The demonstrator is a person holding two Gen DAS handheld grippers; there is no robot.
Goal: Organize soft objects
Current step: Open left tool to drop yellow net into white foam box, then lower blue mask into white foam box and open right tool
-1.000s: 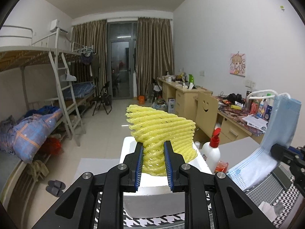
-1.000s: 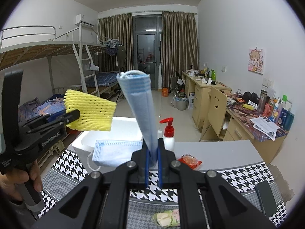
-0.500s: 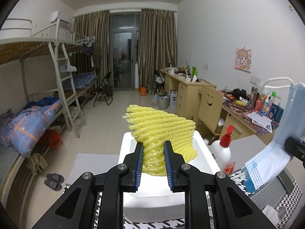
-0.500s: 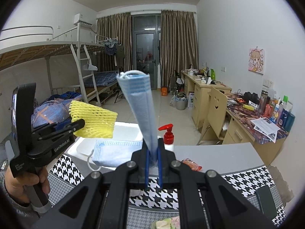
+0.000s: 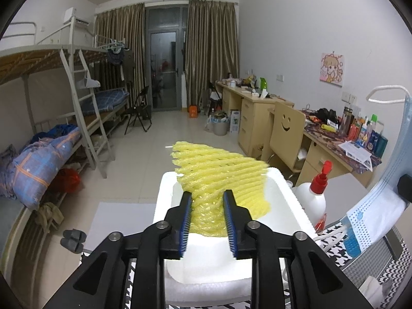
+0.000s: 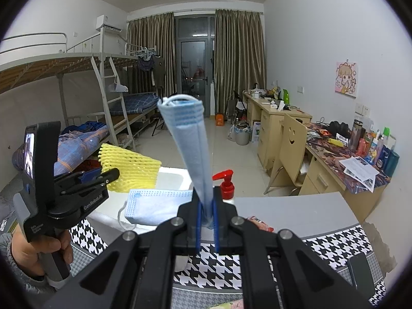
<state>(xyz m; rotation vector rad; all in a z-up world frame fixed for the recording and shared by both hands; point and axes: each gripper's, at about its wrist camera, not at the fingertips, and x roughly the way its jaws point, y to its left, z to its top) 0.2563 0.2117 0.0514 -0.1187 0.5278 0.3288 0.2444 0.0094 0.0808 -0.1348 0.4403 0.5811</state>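
Observation:
My left gripper is shut on a yellow foam net sleeve and holds it over the open white foam box. In the right wrist view the sleeve hangs above the box's left side. My right gripper is shut on a folded blue face mask that stands upright above the table. The same mask shows at the right edge of the left wrist view. Another blue mask lies on the box's near rim.
A white pump bottle with a red top stands right of the box, by a red packet. The table has a black-and-white houndstooth cloth. A dark phone lies at the right. Desks, a chair and bunk beds lie beyond.
My left gripper has lowered and tipped forward, bringing the yellow sleeve down over the foam box. My right gripper still holds the mask upright in much the same place.

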